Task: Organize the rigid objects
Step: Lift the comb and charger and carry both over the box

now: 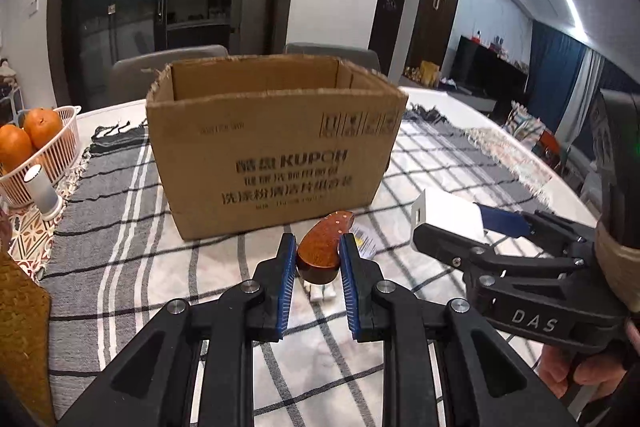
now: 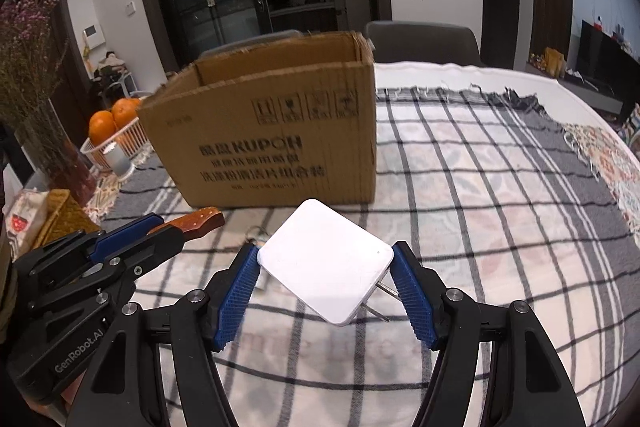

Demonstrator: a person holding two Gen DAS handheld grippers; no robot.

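Note:
My left gripper (image 1: 318, 247) is shut on a brown wooden knife handle (image 1: 324, 247) with copper rivets, held above the checked cloth. That handle (image 2: 196, 223) also shows in the right wrist view, sticking out of the left gripper (image 2: 160, 227). My right gripper (image 2: 324, 255) is shut on a white square charger (image 2: 326, 263), its metal prongs pointing down to the right. In the left wrist view the right gripper (image 1: 452, 223) holds the charger (image 1: 448, 217) off to the right. An open cardboard box (image 1: 272, 143), printed KUPOH, stands just behind both grippers.
A white basket of oranges (image 1: 40, 151) and a small white cylinder (image 1: 42, 191) sit at the left. A woven yellow object (image 2: 64, 215) and a vase of dried flowers (image 2: 36, 99) stand further left. Small items (image 1: 320, 291) lie on the checked cloth (image 2: 480, 187) below the grippers. Chairs stand behind the table.

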